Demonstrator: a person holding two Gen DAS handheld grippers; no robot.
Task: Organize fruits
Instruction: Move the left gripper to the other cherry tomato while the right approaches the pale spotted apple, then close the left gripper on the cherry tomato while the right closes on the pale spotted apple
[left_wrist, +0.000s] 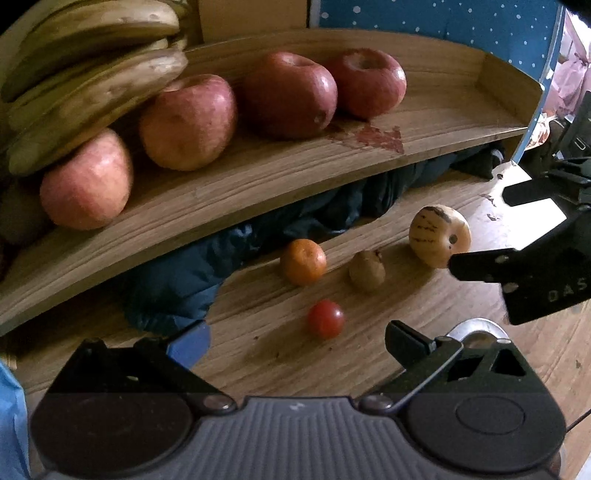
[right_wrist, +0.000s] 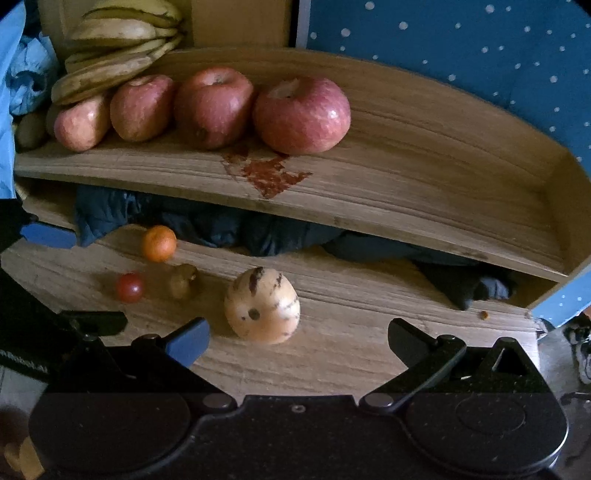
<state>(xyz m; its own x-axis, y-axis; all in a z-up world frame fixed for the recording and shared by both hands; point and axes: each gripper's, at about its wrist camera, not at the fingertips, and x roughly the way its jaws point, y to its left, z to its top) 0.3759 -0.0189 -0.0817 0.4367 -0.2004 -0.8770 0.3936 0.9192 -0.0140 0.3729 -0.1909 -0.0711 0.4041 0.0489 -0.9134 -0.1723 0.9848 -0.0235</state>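
Note:
On the lower wooden board (left_wrist: 295, 369) lie a cherry tomato (left_wrist: 326, 318), a small orange (left_wrist: 303, 261), a brown kiwi (left_wrist: 366, 270) and a pale striped melon (left_wrist: 439, 236). My left gripper (left_wrist: 295, 345) is open, just short of the tomato. In the right wrist view, the melon (right_wrist: 262, 306) sits just ahead of my open right gripper (right_wrist: 297, 343), nearer its blue-padded finger. The orange (right_wrist: 159, 243), tomato (right_wrist: 129, 287) and kiwi (right_wrist: 183, 281) lie further left. Nothing is held. The right gripper (left_wrist: 506, 232) also shows beside the melon.
The upper wooden shelf (right_wrist: 424, 177) carries several red apples (right_wrist: 301, 114) and a bunch of bananas (right_wrist: 118, 48) at its left; its right half is bare with a red stain (right_wrist: 269, 173). Dark blue cloth (left_wrist: 177, 280) is bunched under it. A dotted blue wall (right_wrist: 480, 55) stands behind.

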